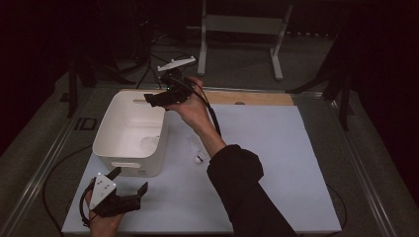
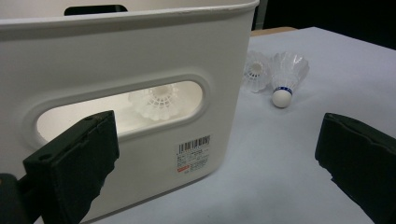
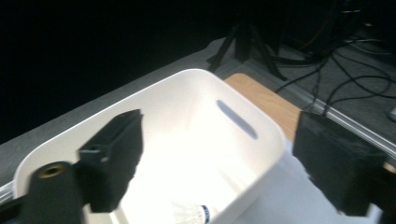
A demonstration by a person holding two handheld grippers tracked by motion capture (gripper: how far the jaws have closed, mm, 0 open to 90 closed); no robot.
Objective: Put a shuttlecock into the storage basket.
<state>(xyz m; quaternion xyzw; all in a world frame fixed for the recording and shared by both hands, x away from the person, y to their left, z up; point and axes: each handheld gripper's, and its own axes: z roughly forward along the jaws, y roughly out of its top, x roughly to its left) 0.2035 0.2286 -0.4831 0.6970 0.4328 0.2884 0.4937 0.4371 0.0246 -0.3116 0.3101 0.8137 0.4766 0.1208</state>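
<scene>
**High view.** The right gripper (image 1: pixel 159 100) is held above the far corner of the white bin (image 1: pixel 129 132), its fingers spread wide with nothing between them. The left gripper (image 1: pixel 129 183) rests low at the near edge of the worktop (image 1: pixel 276 163), just in front of the bin, fingers likewise open and empty. One shuttlecock (image 1: pixel 148 144) lies on the bin floor; further shuttlecocks (image 1: pixel 197 154) lie on the worktop just right of the bin, beneath the right forearm.

**Left gripper view.** Through the bin's handle slot the binned shuttlecock (image 2: pixel 156 101) is seen. Two loose shuttlecocks (image 2: pixel 284 80) lie beside the bin's corner, well ahead of the open fingers (image 2: pixel 77 163) and between their lines.

**Right gripper view.** The fingers (image 3: pixel 116 156) stand wide apart over the bin interior (image 3: pixel 196 135); a shuttlecock (image 3: pixel 196 213) lies below them near the near wall, apart from both pads.

**Risk, as judged.** The work appears to be collecting shuttlecocks into the bin. The sleeve passes close over the loose pair and could sweep them away on the way back. A hard pinch on the skirt could crush the feathers; a shallow pinch on the rounded cork could let one slip.
</scene>
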